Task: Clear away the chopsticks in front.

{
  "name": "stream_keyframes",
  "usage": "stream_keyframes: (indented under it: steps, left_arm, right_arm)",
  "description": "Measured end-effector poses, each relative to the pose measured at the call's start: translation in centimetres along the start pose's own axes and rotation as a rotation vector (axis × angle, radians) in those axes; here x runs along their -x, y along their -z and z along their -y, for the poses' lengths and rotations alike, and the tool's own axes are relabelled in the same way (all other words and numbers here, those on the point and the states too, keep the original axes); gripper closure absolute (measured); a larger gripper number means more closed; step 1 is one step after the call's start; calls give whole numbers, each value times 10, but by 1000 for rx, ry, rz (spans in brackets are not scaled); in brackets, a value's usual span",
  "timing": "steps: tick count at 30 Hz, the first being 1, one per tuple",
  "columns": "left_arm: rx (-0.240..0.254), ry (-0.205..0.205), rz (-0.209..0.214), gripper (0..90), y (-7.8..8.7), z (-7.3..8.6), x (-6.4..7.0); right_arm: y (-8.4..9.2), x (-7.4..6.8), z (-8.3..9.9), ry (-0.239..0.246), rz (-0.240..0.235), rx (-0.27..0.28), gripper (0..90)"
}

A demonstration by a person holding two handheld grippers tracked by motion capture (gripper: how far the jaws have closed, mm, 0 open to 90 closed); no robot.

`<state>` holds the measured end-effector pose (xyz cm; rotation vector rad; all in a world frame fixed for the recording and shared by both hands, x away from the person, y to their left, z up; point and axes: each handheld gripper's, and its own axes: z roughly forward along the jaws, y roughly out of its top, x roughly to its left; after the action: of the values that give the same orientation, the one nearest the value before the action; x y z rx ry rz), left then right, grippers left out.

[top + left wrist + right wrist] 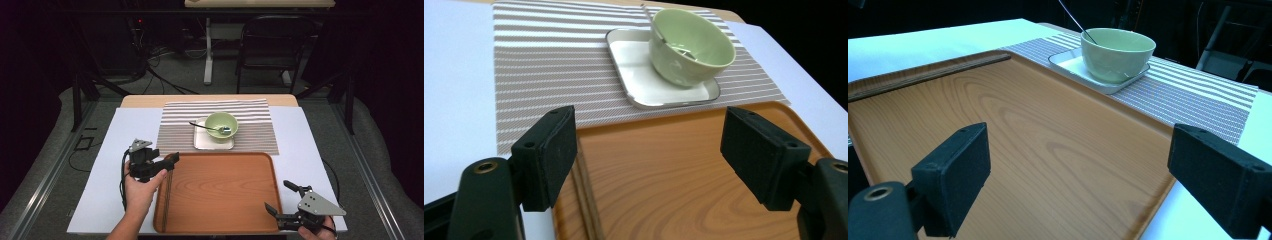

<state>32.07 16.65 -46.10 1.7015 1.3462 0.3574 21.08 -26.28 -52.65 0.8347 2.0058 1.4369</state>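
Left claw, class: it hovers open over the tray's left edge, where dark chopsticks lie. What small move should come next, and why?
Probably a short reach forward toward the green bowl. The left claw is open with nothing between its jaws, the chopsticks already lie inside the tray, and the bowl, with a spoon in it, sits on the white plate on the striped mat beyond the tray.

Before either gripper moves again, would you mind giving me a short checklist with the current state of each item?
1. Left gripper jaws open, nothing between them: ok.
2. Right gripper jaws open and empty: ok.
3. Chopsticks lying along the left edge inside the tray: ok.
4. Bowl upright on the white plate: ok.
5. Spoon resting in the bowl, handle over the rim: ok.
6. Whether the bowl holds any food: cannot tell.
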Motion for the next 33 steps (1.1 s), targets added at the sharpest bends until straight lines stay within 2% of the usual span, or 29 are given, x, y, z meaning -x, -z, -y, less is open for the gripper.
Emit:
stream_keyframes:
  steps: [10, 15, 18, 25, 30, 33]
  left_arm:
    - [-17, 11, 53, 227, -25, -29, 10]
    - [-18, -3, 61, 232, -37, -42, 14]
    - [-11, 3, 60, 236, -42, -48, 15]
    - [1, 26, 60, 237, -52, -54, 17]
    - [-12, 60, 66, 241, -60, -53, 15]
    - [-17, 58, 67, 241, -63, -54, 14]
  right_arm:
    - [-1, 3, 1, -8, 7, -3, 99]
    - [0, 2, 1, -9, 10, -11, 99]
    - [1, 2, 1, -3, 11, -5, 99]
    - [6, 1, 2, -10, 15, -3, 99]
    - [7, 0, 2, -4, 16, -1, 99]
    - [6, 0, 2, -9, 19, -6, 99]
